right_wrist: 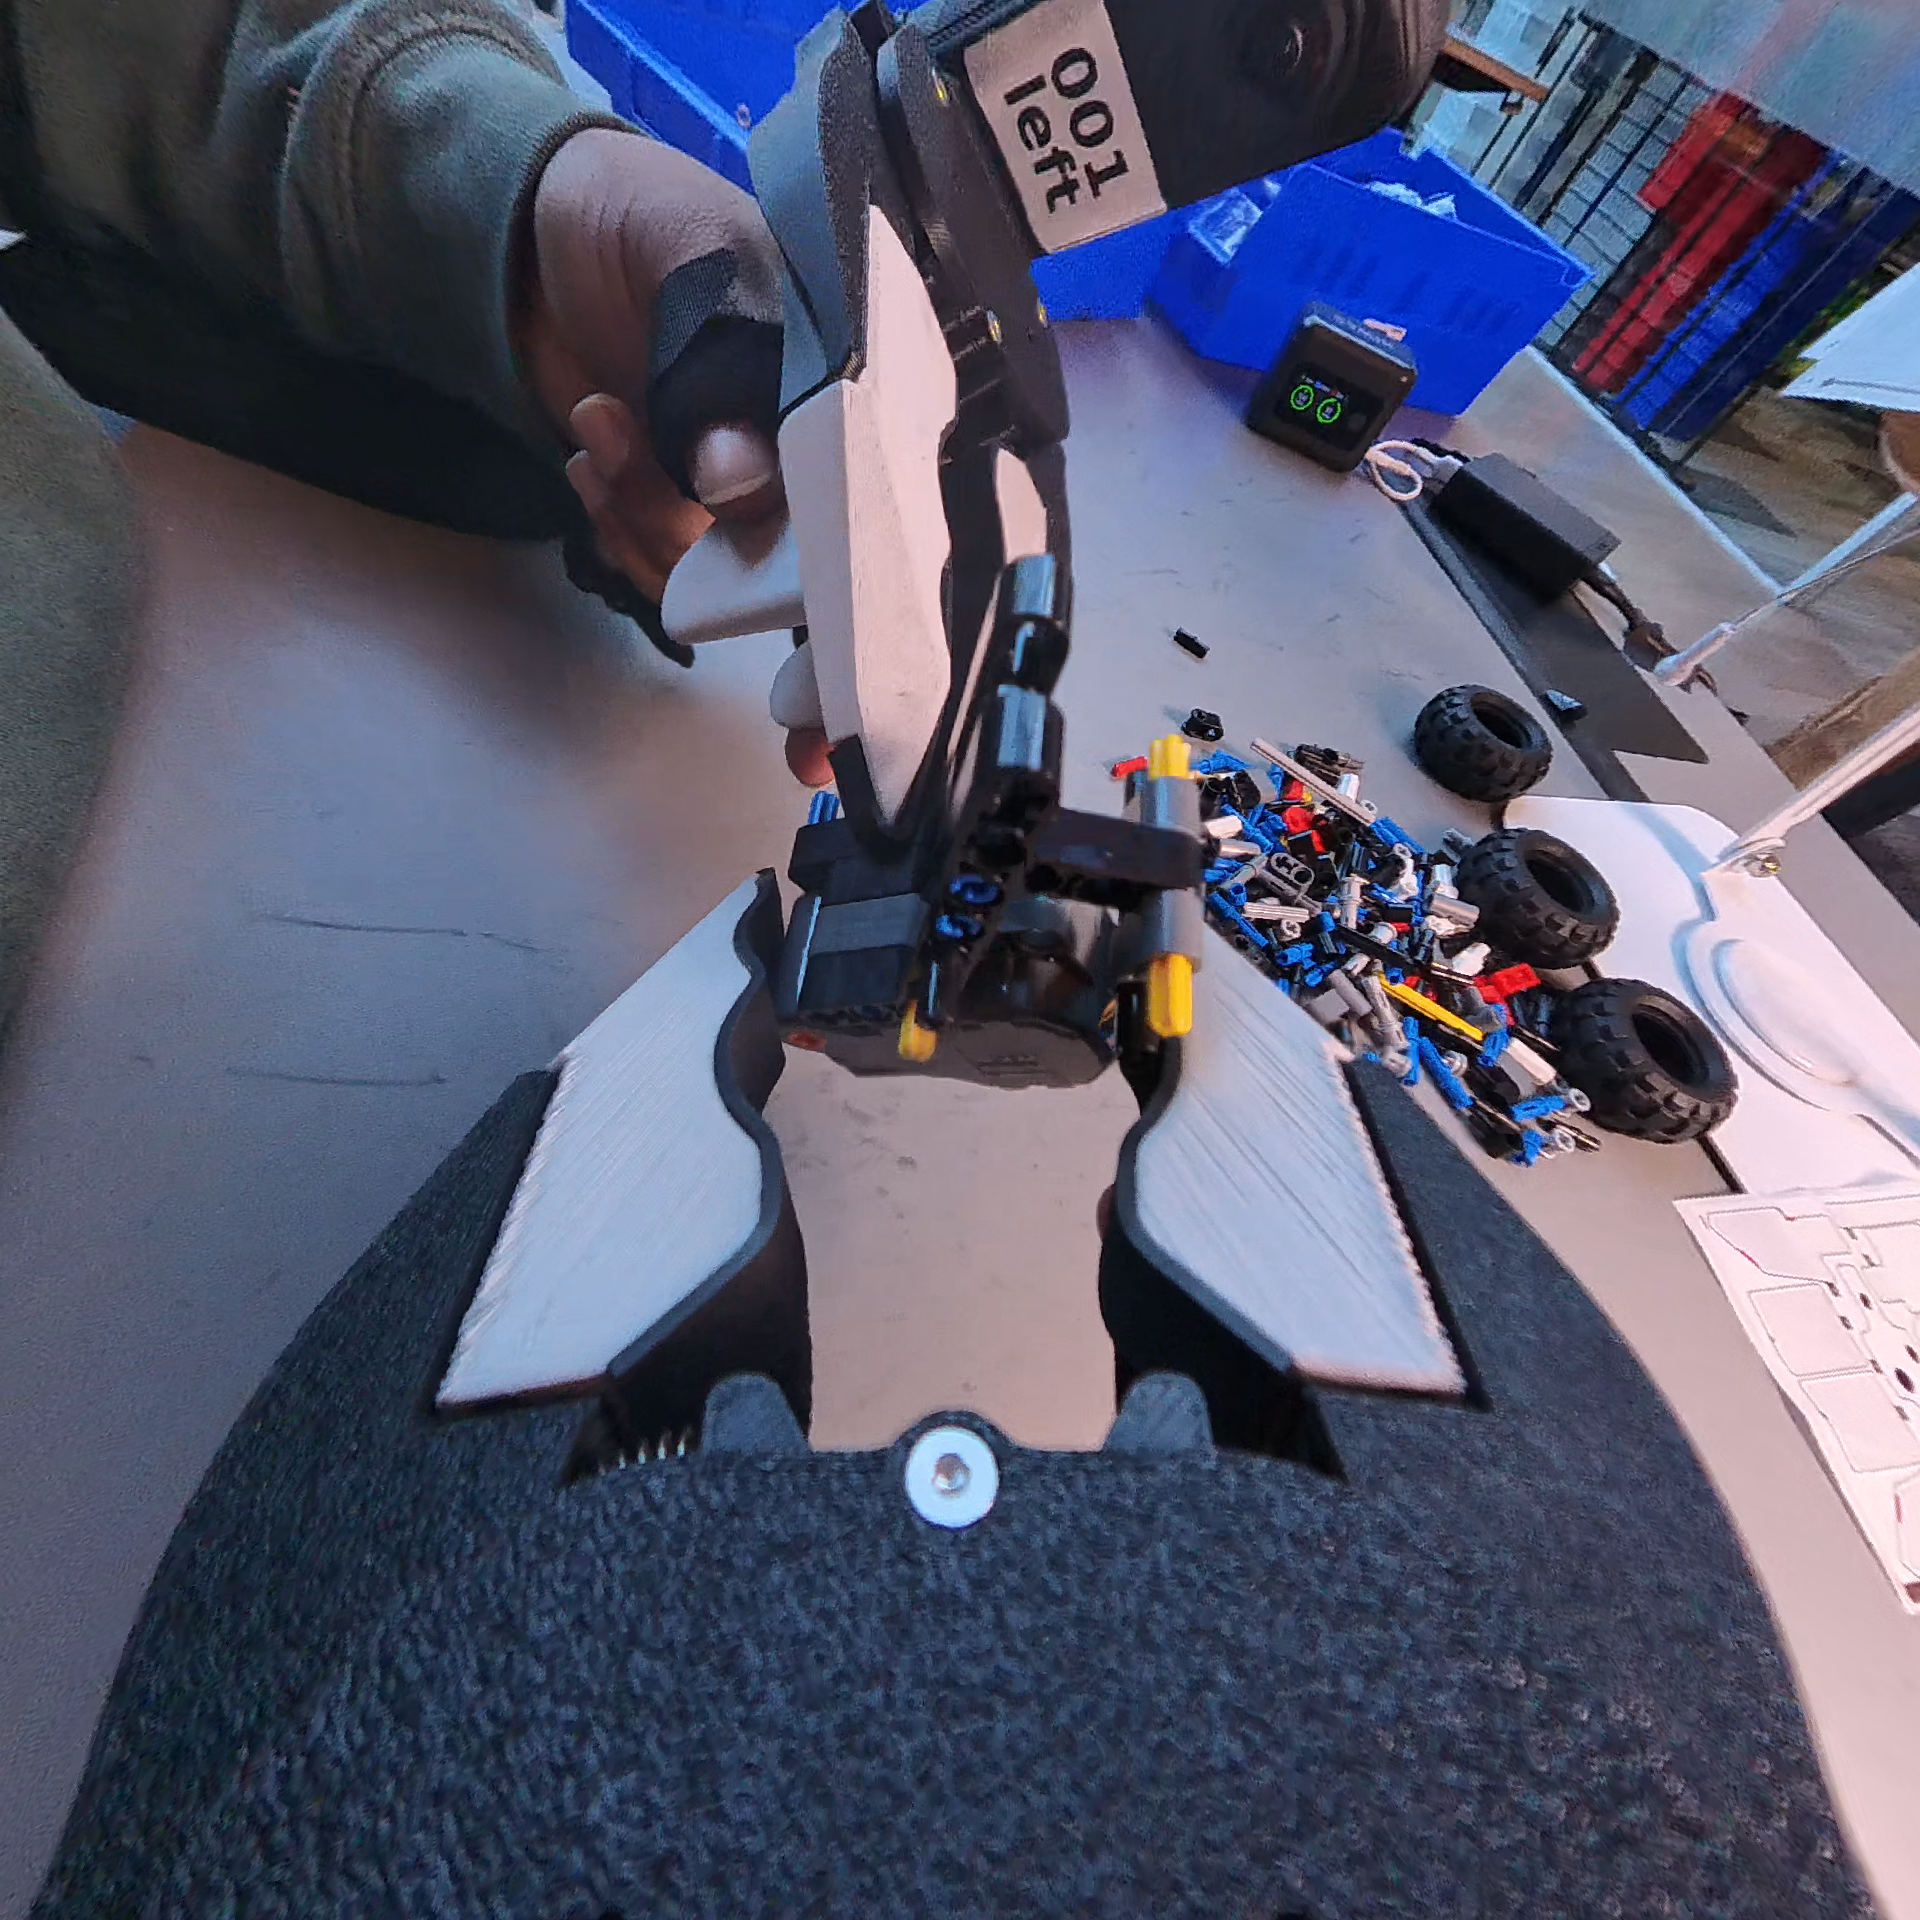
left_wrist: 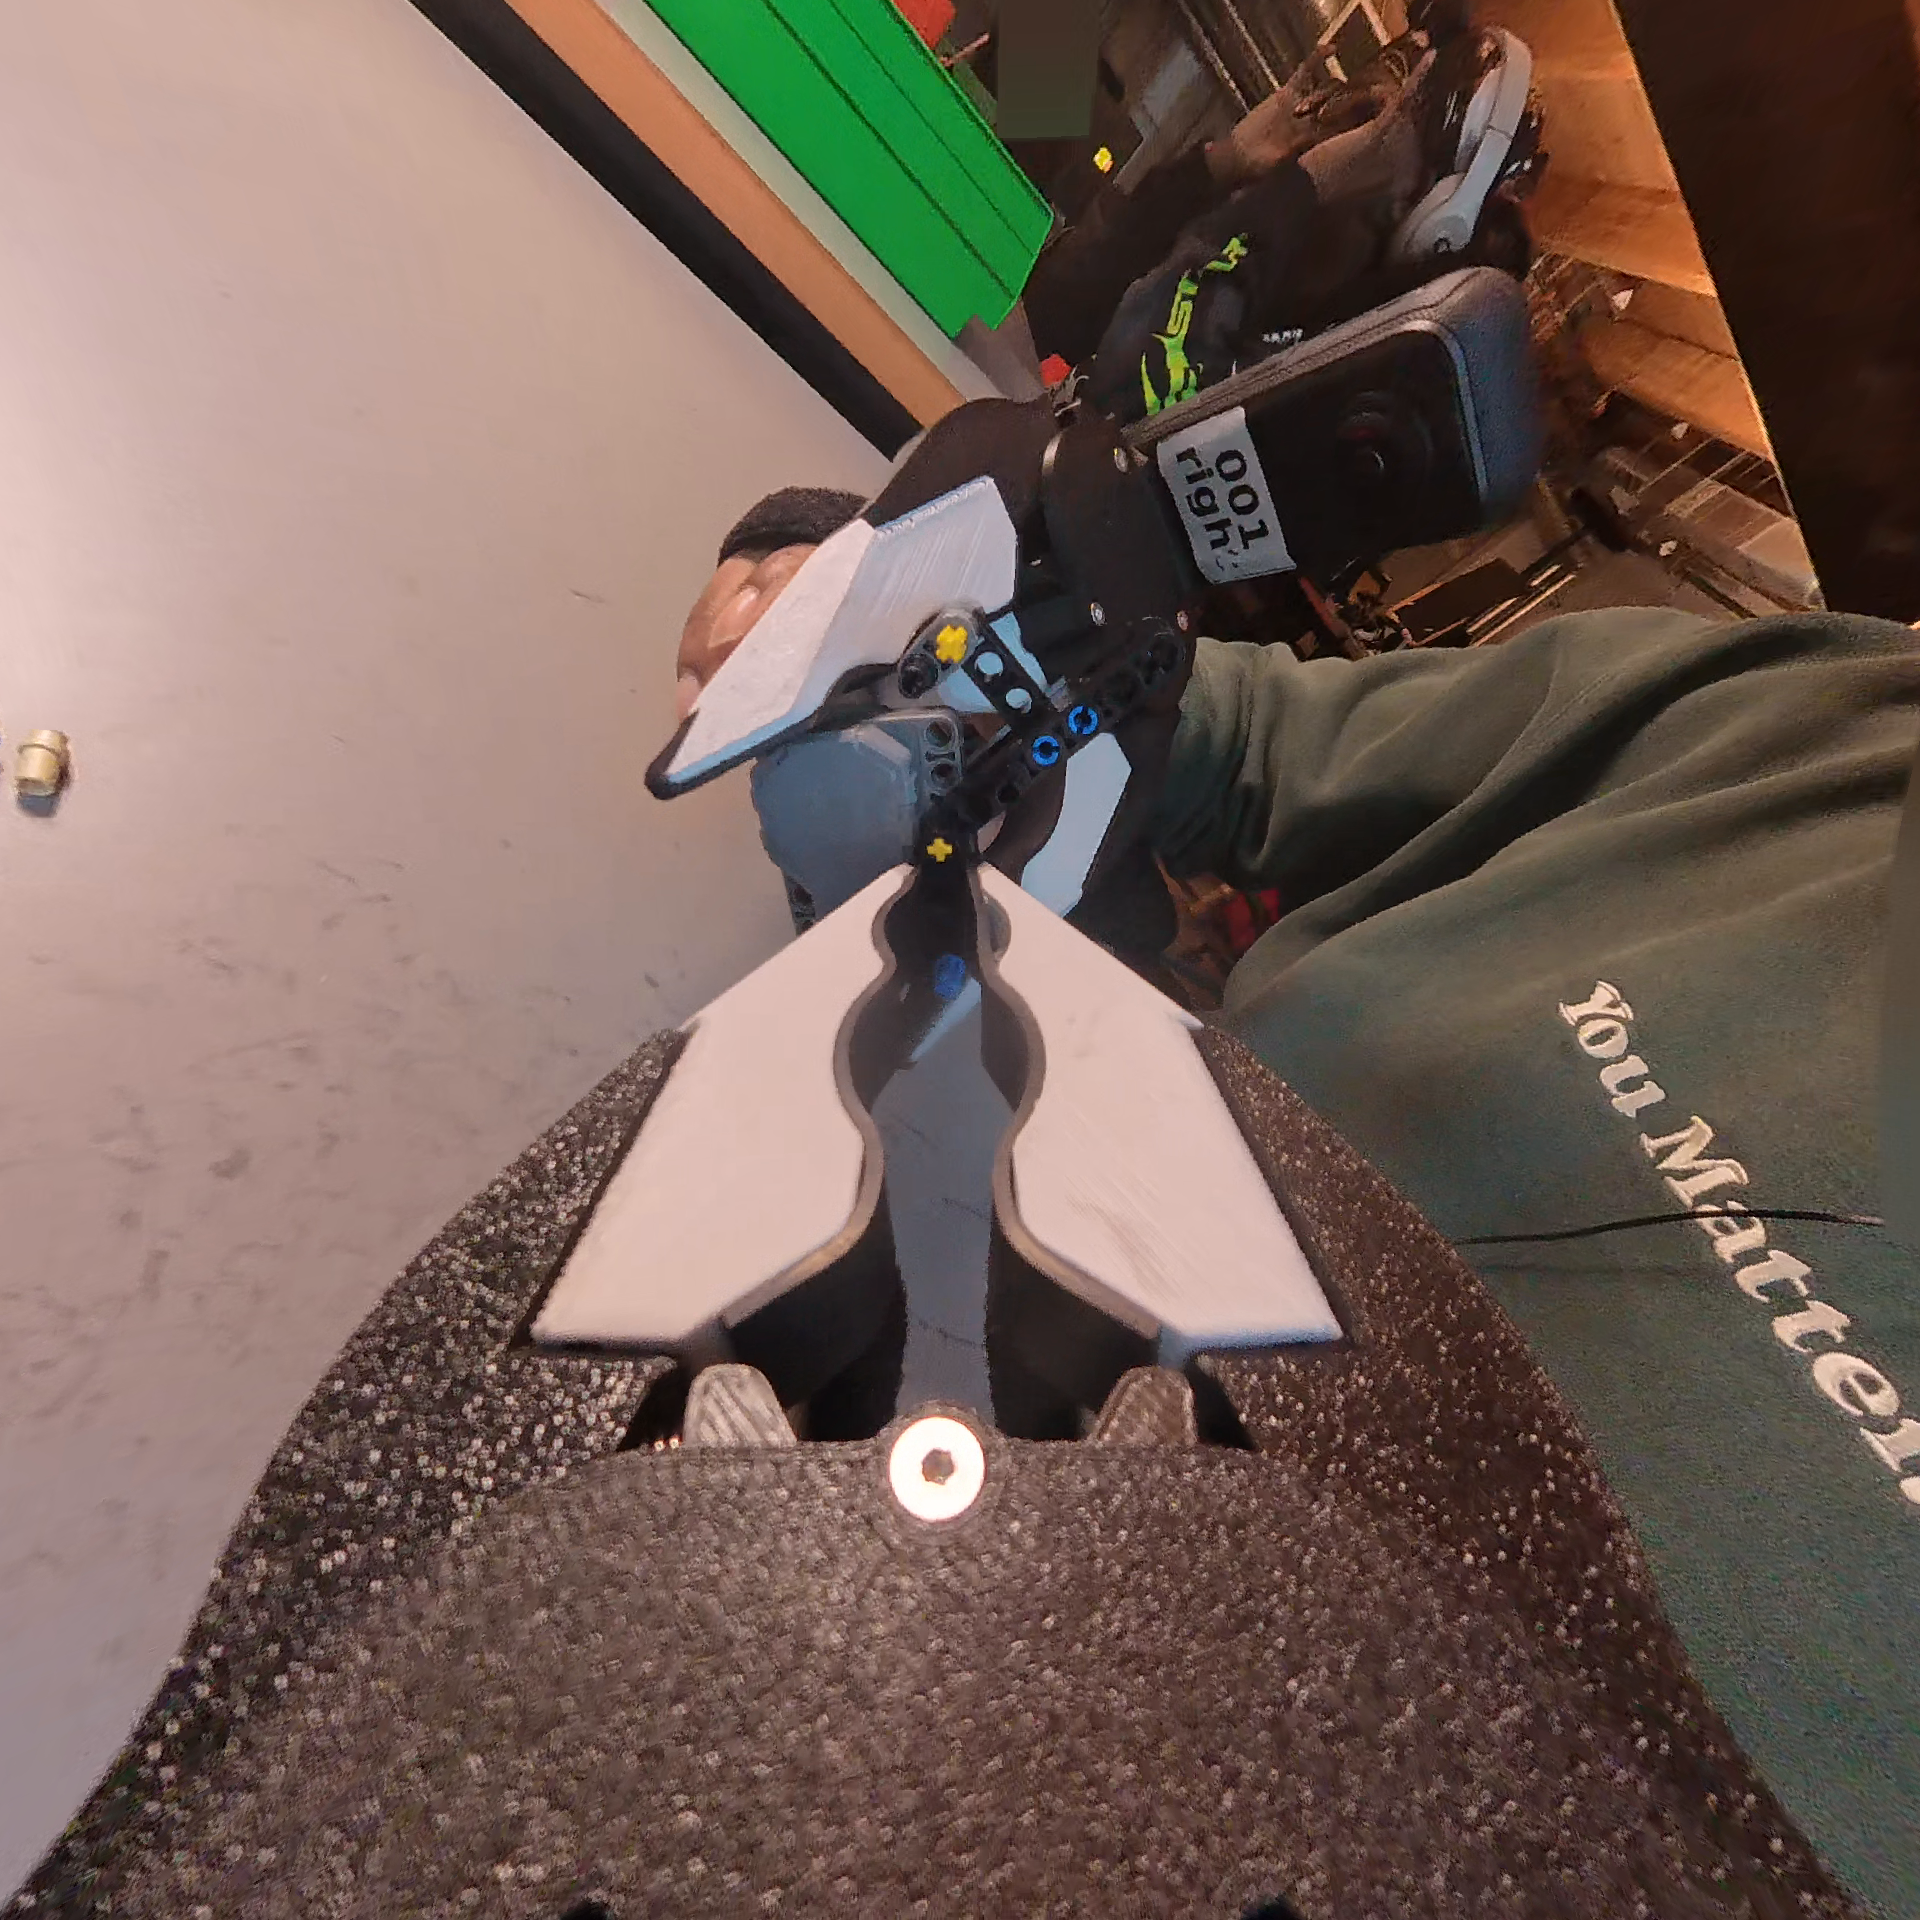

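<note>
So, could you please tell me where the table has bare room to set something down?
The grey table is bare left of the held brick assembly, toward the sleeve. It is crowded on the right: the loose parts pile, three tyres, a white tray and paper sheet.

A workshop or maker lab is showing here: a scuffed grey bench is carrying a heap of small plastic building-set parts, blue storage bins are sitting behind, and wire racks are lining the back.
</note>
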`<state>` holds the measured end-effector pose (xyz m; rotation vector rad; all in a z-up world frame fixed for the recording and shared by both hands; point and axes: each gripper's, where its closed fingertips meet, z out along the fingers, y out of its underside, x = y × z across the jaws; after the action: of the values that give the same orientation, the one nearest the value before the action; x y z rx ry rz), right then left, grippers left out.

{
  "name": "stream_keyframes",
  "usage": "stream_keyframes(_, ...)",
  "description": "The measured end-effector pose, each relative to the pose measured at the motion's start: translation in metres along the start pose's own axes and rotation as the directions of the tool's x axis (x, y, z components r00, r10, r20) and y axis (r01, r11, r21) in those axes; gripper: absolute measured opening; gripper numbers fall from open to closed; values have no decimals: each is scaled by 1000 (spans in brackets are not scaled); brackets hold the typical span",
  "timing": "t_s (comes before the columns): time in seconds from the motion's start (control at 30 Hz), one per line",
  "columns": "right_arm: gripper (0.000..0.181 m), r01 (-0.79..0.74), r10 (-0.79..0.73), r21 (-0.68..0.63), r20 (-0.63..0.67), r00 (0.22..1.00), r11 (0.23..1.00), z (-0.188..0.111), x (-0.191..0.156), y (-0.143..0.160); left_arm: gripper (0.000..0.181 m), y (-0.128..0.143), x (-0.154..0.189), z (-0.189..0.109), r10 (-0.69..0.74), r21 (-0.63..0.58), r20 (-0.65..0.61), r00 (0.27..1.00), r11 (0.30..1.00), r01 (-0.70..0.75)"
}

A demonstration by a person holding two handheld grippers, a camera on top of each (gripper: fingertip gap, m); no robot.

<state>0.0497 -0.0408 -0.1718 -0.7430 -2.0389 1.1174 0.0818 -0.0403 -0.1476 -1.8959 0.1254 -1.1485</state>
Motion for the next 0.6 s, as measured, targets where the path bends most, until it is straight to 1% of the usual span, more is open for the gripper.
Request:
stream_keyframes(0.07, 63, -10, 10, 0, 21, 1000, 1000, -1, 0, 1, 6, 0, -1, -1, -6, -5, -1, 1000, 1000, 6)
stream_keyframes(0.23, 63, -11, 11, 1, 24, 1000, 1000, -5, 1, 2, 6, -1, -2, -4, -10, 0, 2, 1000, 1000, 10)
stream_keyframes(0.27, 63, 0, 0, -19, 1, 1000, 1000, -9, 7, 8, 6, -7, -6, -12, -10, 26, 20, 1000, 1000, 9)
stream_keyframes(0.3, 63, -20, 19, -25, -24, 1000, 1000, -17, 15, 15, 5, -15, -12, -26, -19, 68, 40, 999, 998, 16)
stream_keyframes(0.33, 63, -66, 66, -7, -27, 997, 998, -24, 20, 18, 6, -18, -16, -39, -23, 89, 58, 998, 996, 18)
stream_keyframes(0.37, 63, -90, 90, 2, -23, 996, 996, -28, 21, 19, 6, -17, -21, -45, -25, 83, 75, 997, 996, 19)
stream_keyframes(0.47, 64, -50, 51, -42, 7, 999, 998, -20, 14, 21, 6, -10, -28, -39, -67, 63, 78, 995, 996, 62)
stream_keyframes(0.53, 64, -71, 73, -94, 14, 997, 993, -16, 16, 32, 6, -8, -30, -36, -93, 49, 81, 992, 995, 89)
stream_keyframes(0.6, 64, -140, 149, -166, 44, 988, 976, -15, 15, 46, 6, -6, -33, -35, -122, 43, 88, 989, 992, 119)
